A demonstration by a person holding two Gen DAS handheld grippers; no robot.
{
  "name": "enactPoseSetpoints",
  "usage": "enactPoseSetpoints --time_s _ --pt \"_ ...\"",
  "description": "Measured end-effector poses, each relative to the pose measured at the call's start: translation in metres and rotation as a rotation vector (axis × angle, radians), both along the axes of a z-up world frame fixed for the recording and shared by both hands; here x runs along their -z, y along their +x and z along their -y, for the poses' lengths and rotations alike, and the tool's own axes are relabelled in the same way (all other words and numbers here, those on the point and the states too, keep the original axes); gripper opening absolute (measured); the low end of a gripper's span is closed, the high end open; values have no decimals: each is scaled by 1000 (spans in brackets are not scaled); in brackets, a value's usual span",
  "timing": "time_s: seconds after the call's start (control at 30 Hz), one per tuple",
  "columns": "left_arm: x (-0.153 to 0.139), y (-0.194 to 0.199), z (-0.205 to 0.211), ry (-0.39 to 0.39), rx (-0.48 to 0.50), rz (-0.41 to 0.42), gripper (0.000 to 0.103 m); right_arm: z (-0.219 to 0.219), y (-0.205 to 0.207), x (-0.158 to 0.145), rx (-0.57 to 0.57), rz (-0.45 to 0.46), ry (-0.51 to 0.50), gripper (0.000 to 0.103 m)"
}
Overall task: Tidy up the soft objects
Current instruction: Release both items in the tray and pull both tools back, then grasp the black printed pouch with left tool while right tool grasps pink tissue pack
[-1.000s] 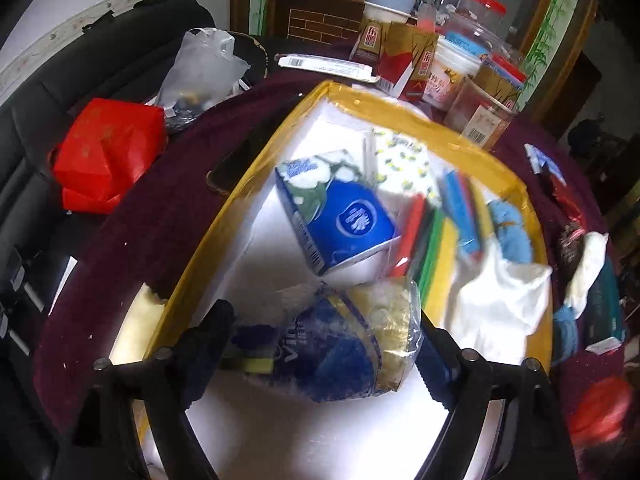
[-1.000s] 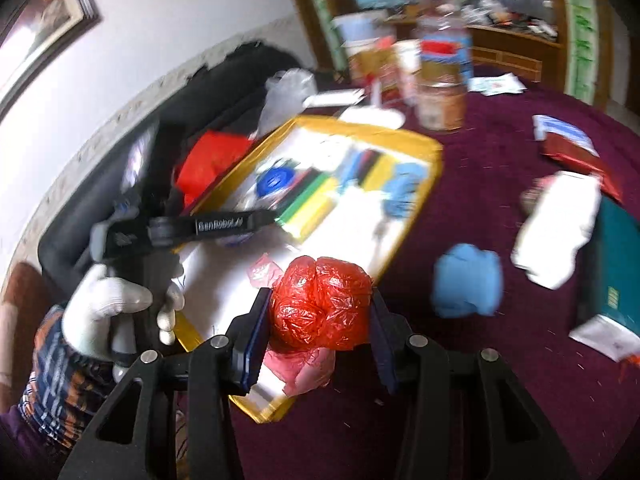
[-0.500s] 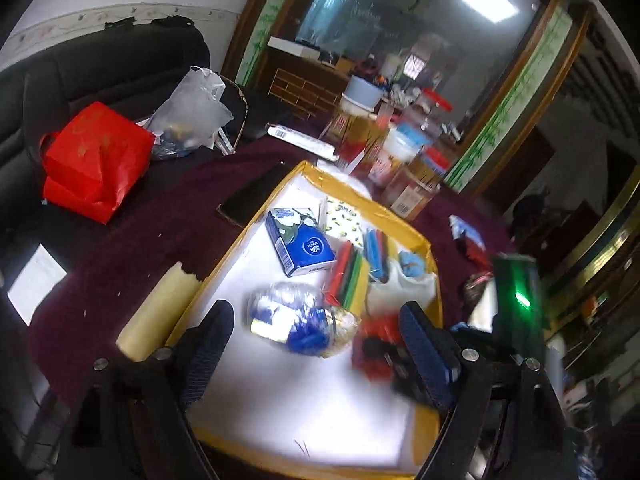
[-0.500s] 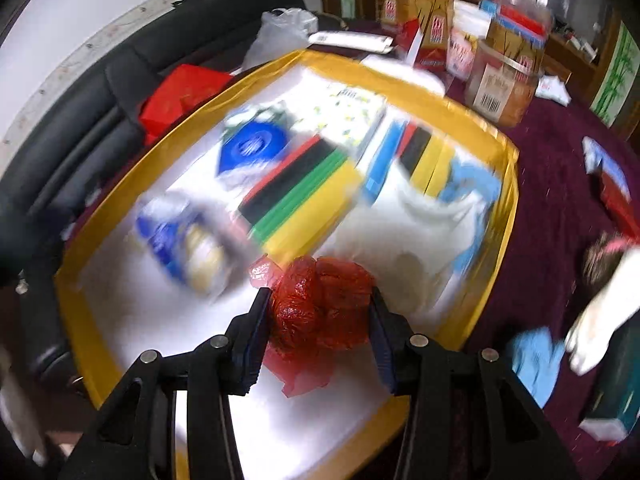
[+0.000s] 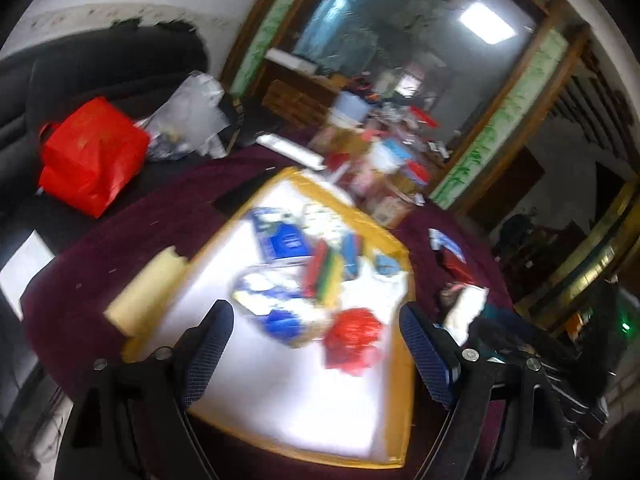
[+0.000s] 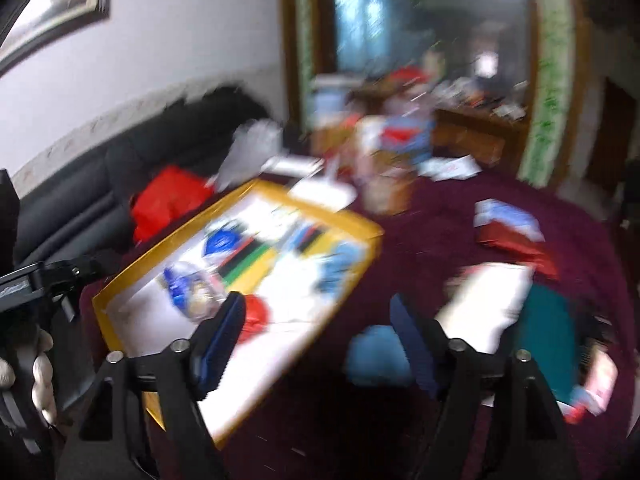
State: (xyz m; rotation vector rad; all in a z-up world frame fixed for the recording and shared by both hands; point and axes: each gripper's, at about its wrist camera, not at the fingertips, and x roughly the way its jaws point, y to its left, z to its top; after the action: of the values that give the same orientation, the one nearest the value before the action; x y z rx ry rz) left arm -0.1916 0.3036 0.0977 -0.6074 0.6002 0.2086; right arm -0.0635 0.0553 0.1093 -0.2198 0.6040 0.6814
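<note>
Red crinkled plastic, a bunched bag [image 5: 352,330], is seen lying in the yellow-rimmed tray [image 5: 400,392], just ahead of the left gripper [image 5: 316,354], whose jaws are spread wide with nothing held. The right gripper [image 6: 320,344] has just been opening; nothing is seen between its jaws now, and the bag is glimpsed beyond its left finger. Packets, a tissue pack and coloured cloths are already gathered further up the tray. A blue soft lump [image 6: 374,354] is left outside on the maroon tablecloth [image 6: 420,240], just ahead of the right gripper; a white cloth [image 6: 488,304] is also left out, further right.
</note>
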Motion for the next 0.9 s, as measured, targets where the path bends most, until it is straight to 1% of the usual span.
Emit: enactPoseSetpoints --time_s 0.03,0.07,0.1,0.13,0.17,0.2,0.23,0.27,0.3,0.33,0.37,0.4,0.43,0.5,0.57,0.67,0.73,0.8,0.9 --pt "-4 3 10 19 15 12 88 15 -1 -3 30 27 13 83" --pt "-9 6 21 35 33 28 88 33 3 -7 65 49 26 84" --pt "-14 8 31 52 48 42 88 58 5 -9 106 57 44 85" --pt "-21 9 43 75 63 65 89 72 9 -9 134 53 56 85" --pt "-30 6 58 106 78 111 91 96 14 -9 178 45 76 85" --pt "-37 4 67 127 81 147 101 115 17 -9 214 39 91 85" --pt "-44 0 79 151 84 203 103 137 23 -7 262 31 105 85" --pt "-47 -2 92 156 110 252 103 157 30 -5 308 16 118 85" --pt "-47 4 102 143 167 246 103 179 39 -1 356 -7 138 85" --pt "-39 19 117 107 266 187 102 200 46 3 402 -26 163 85" --pt "-29 30 131 75 331 128 102 219 52 6 444 -40 182 85" --pt "-21 36 142 64 359 94 102 240 61 11 492 -59 202 85" --pt "-15 40 154 72 377 72 102 252 67 15 514 -73 217 85" --pt "-11 46 173 106 397 45 102 278 80 22 560 -102 257 85" --pt "-13 49 184 111 409 44 102 292 90 28 583 -123 295 85" --pt "-12 55 193 141 407 19 102 301 111 37 579 -166 313 85" --pt "-7 57 195 125 416 -14 102 303 126 42 586 -186 313 85" --pt "-4 60 194 108 425 -27 102 304 142 47 601 -197 312 85" --pt "-1 59 196 115 425 -46 102 309 161 58 702 -229 236 85"
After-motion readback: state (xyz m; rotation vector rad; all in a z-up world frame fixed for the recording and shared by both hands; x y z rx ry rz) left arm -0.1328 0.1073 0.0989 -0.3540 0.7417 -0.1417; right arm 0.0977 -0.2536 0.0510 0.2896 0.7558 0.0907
